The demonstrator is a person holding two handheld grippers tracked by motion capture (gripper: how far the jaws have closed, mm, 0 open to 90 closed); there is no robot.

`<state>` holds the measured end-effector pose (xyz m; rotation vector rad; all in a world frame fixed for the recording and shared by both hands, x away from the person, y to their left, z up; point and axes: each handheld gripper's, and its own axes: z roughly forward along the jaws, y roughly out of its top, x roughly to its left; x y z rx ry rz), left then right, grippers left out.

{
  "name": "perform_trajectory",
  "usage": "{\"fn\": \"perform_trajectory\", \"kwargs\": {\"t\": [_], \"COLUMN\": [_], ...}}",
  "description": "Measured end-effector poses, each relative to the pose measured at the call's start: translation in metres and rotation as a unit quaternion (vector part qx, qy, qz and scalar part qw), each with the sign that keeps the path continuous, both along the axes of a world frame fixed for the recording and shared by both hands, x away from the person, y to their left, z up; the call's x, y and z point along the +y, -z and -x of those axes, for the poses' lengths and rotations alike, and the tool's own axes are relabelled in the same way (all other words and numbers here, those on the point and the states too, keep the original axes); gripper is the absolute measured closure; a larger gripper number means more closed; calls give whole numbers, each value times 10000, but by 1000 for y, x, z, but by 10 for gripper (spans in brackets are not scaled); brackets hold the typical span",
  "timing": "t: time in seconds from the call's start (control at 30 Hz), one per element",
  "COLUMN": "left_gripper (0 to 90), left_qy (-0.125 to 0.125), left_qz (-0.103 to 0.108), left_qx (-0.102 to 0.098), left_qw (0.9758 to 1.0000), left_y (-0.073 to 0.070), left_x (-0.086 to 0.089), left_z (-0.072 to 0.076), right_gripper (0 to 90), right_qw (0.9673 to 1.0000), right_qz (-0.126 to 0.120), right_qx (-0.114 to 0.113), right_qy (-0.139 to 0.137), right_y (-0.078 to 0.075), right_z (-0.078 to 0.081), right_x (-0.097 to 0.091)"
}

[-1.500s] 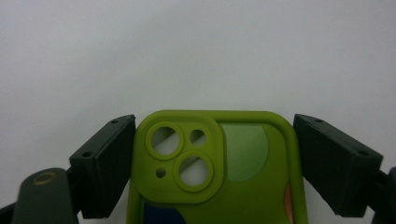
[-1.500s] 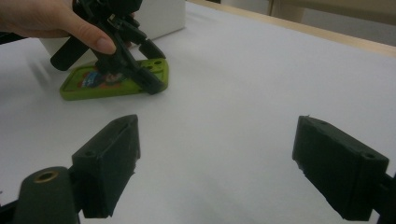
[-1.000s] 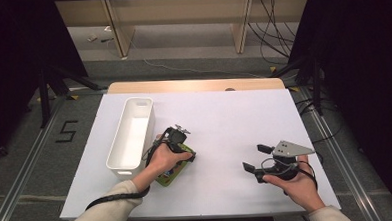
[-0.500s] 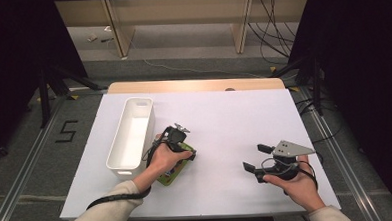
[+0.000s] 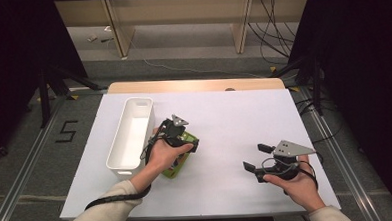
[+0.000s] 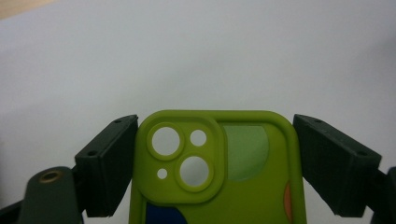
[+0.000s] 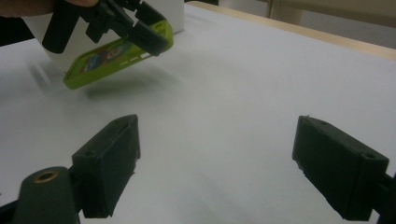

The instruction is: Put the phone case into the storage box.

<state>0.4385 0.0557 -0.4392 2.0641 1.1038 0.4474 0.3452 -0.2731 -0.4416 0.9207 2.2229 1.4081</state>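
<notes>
A lime-green phone case point(image 6: 210, 182) with camera cut-outs sits between the jaws of my left gripper point(image 6: 215, 140), which press on its two long sides. In the high view the left gripper point(image 5: 185, 140) holds the phone case point(image 5: 174, 169) beside the white bin. From the right gripper view, the phone case point(image 7: 116, 53) hangs tilted above the table with its shadow beneath it, and the left gripper point(image 7: 135, 28) clamps its raised end. My right gripper point(image 5: 256, 157) rests near the table's right front with its jaws wide apart, and nothing lies between them point(image 7: 215, 158).
A long white bin point(image 5: 116, 144) stands at the left of the white table point(image 5: 224, 114), just left of the held case. The bin point(image 7: 173, 9) also shows behind the case in the right gripper view. Cables and table legs lie on the floor beyond the far edge.
The left hand has risen a little with the phone case, lifting it off the table. The right gripper has stayed where it was.
</notes>
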Motion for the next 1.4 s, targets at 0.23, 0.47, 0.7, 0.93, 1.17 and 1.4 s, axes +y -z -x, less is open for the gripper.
{"fn": "perform_trajectory", "kwargs": {"t": [0.23,0.47,0.7,0.93,1.17,1.4], "left_gripper": [170,169,169,169,169,169], "left_qy": [-20,-65,-85,-179,-176,-224], "left_qz": [191,393,512,613,594,664], "left_qx": [-381,-624,-826,-978,-1065,-1164], "left_qw": [9991,9973,9952,9932,9924,9907], "left_y": [-14,-28,-42,-52,-59,-67], "left_x": [2,4,7,12,13,15], "left_z": [4,5,6,6,5,3], "right_gripper": [162,163,163,163,163,163], "right_qw": [10000,10000,10000,10000,10000,10000], "right_qz": [-18,-26,-13,-32,-39,-46], "right_qx": [-24,-26,-31,-31,-31,-27], "right_qy": [12,20,28,37,41,44], "right_y": [-1,-1,0,-1,-1,-1], "right_z": [0,0,0,0,1,1], "right_x": [0,0,0,0,-1,-1]}}
